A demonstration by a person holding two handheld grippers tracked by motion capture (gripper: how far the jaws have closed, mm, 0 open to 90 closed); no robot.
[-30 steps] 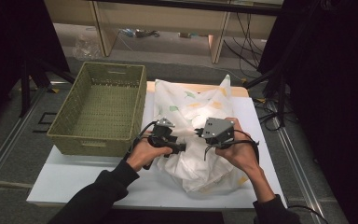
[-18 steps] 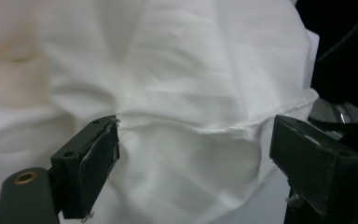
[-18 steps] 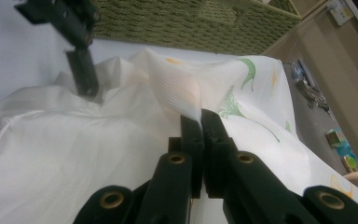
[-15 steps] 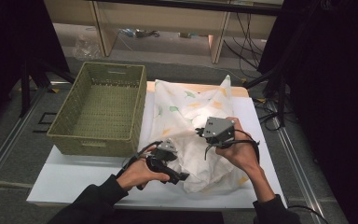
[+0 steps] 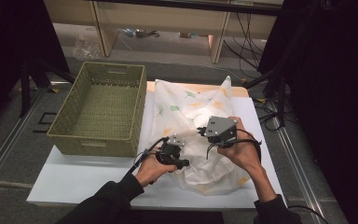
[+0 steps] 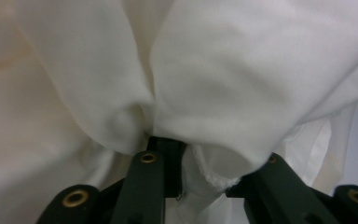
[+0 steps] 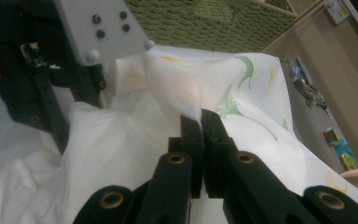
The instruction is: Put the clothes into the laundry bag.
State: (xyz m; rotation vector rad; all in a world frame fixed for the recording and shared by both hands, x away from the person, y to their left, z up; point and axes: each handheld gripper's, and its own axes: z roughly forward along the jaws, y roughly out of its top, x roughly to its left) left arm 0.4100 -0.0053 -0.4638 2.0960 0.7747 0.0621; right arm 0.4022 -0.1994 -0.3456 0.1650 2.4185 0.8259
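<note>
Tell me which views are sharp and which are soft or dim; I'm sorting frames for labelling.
High view: dark at both sides, brightest on the white cloth and table, slightly soft overall. Left gripper view: the cloth sits too close, blurred into pale folds, the jaws in shadow. Right gripper view: the jaws and the pinched cloth edge are fairly sharp; the woven basket and floor behind are softer.

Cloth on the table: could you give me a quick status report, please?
Right gripper jaws shut on a fold of the cloth. Left gripper jaws just closing, cloth bunched between them. Wicker basket beside the cloth, nothing in the way.
</note>
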